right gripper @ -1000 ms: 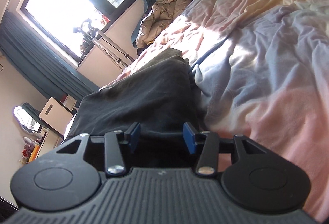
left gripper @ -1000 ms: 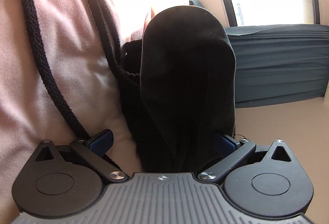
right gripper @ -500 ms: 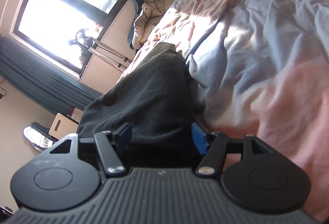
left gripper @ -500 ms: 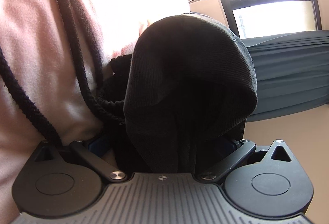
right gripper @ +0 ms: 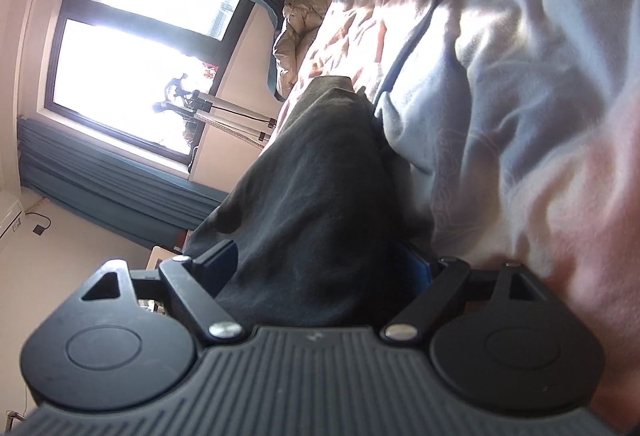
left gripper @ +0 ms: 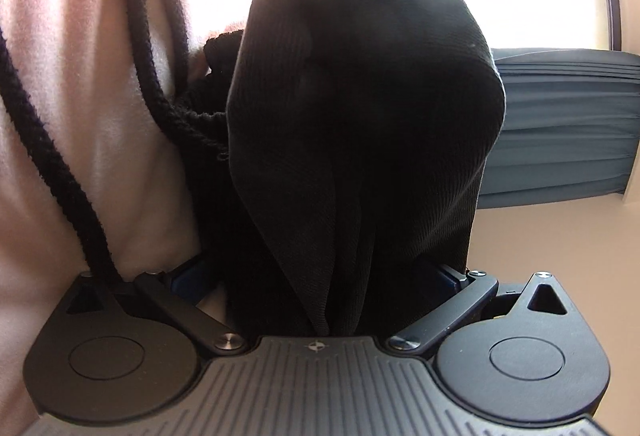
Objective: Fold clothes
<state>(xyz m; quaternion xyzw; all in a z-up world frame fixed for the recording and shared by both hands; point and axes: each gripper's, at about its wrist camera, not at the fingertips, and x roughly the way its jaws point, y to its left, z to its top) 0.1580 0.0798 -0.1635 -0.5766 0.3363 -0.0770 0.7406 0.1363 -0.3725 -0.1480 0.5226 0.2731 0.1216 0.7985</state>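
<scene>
A black ribbed garment (left gripper: 360,123) fills the middle of the left wrist view, bunched between the jaws of my left gripper (left gripper: 320,276), which stand wide apart around the cloth. Its black drawcord (left gripper: 52,155) trails over the pink bedcover (left gripper: 100,95). In the right wrist view the same dark garment (right gripper: 312,187) lies on the bed and runs between the jaws of my right gripper (right gripper: 324,264), also spread wide. The blue fingertips (right gripper: 218,260) of both grippers are partly hidden by cloth.
A rumpled pink, white and pale blue duvet (right gripper: 520,95) covers the bed. A beige padded jacket (right gripper: 304,19) lies at its far end. A bright window (right gripper: 132,47) with teal curtains (left gripper: 560,123) and a tripod (right gripper: 224,111) stand beyond.
Both grippers have opened wider around the cloth. The black garment has bulged up closer to the left camera. The right wrist view has rolled and tilted, and the garment reaches further along the bed.
</scene>
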